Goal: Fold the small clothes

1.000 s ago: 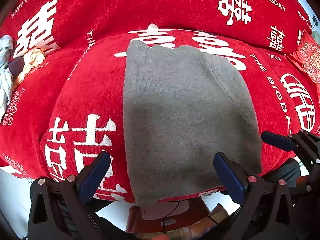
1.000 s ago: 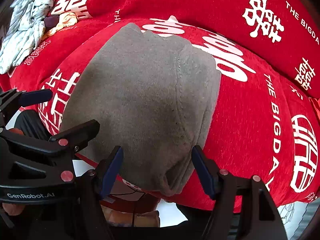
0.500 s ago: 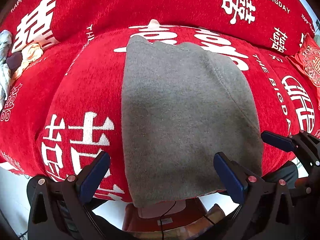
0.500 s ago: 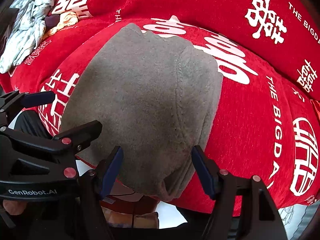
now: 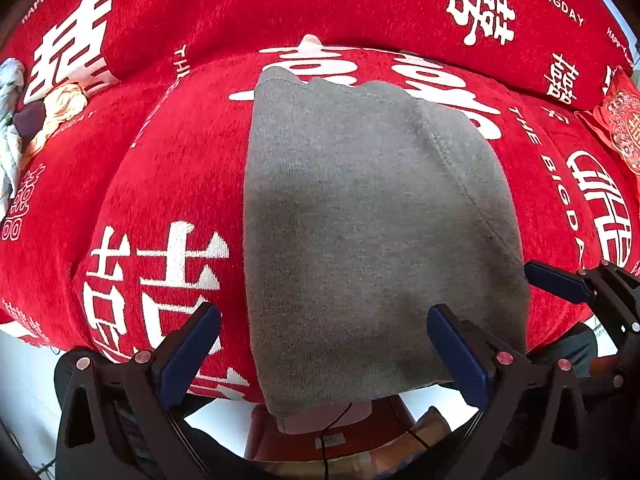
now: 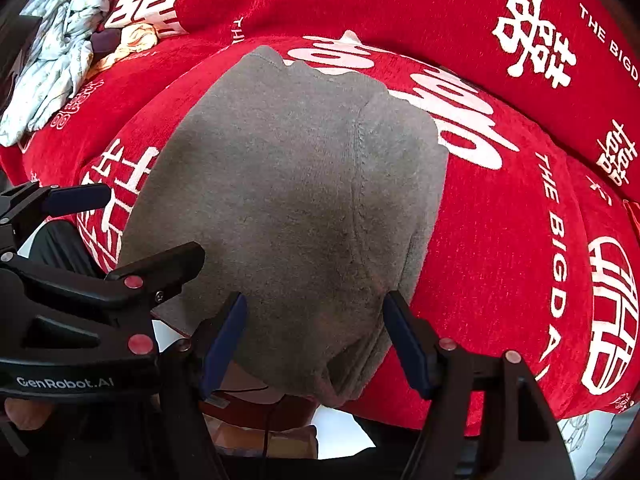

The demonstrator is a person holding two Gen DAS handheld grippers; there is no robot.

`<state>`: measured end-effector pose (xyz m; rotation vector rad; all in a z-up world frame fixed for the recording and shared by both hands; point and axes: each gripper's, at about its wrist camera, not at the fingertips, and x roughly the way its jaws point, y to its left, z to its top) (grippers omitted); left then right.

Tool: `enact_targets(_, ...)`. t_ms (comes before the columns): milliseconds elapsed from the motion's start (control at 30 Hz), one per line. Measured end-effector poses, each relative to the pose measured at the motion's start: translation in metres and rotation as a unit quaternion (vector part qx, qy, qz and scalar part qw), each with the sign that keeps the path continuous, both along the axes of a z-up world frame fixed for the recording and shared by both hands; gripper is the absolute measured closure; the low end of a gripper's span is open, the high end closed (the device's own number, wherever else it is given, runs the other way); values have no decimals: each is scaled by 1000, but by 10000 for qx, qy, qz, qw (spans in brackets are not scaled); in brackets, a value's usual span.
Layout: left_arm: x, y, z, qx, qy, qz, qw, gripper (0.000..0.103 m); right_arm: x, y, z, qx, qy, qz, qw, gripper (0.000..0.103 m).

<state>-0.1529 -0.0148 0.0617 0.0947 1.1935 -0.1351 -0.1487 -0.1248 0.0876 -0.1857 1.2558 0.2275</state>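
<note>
A grey knit garment [image 5: 360,220] lies folded in a long strip on the red sofa seat, its near end hanging over the front edge. It also shows in the right wrist view [image 6: 288,208]. My left gripper [image 5: 320,344] is open and empty, its blue pads either side of the garment's near left part. My right gripper [image 6: 316,340] is open and empty, straddling the garment's near right corner. The right gripper shows at the right edge of the left wrist view [image 5: 580,284]; the left gripper shows at the left of the right wrist view [image 6: 80,280].
The sofa [image 5: 168,168] has a red cover with white characters. A pile of light clothes [image 6: 56,68] lies on the seat at far left. A red cushion [image 5: 620,128] lies at far right. Below the seat edge are a brown object and floor [image 5: 332,432].
Both grippers have edged slightly forward over the garment's near end. The garment has not moved and both stay open.
</note>
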Motion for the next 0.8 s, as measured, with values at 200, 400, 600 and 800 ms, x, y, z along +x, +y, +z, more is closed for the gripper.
enact_targets(200,0,0,0,6,-4,1,10000,0,0,-1,1,27,-30,3,10000,29)
enact_targets(400,0,1,1,11,22,27,10000,0,-1,-1,2,3,-51,55,10000,29)
enact_targets(600,-2,-2,1,63,9,45,10000,0,-1,-3,2,62,-58,69,9999,29)
enact_targets(800,-3,-5,2,131,-32,63,9999,0,-1,-6,1,120,-63,61,9999,29)
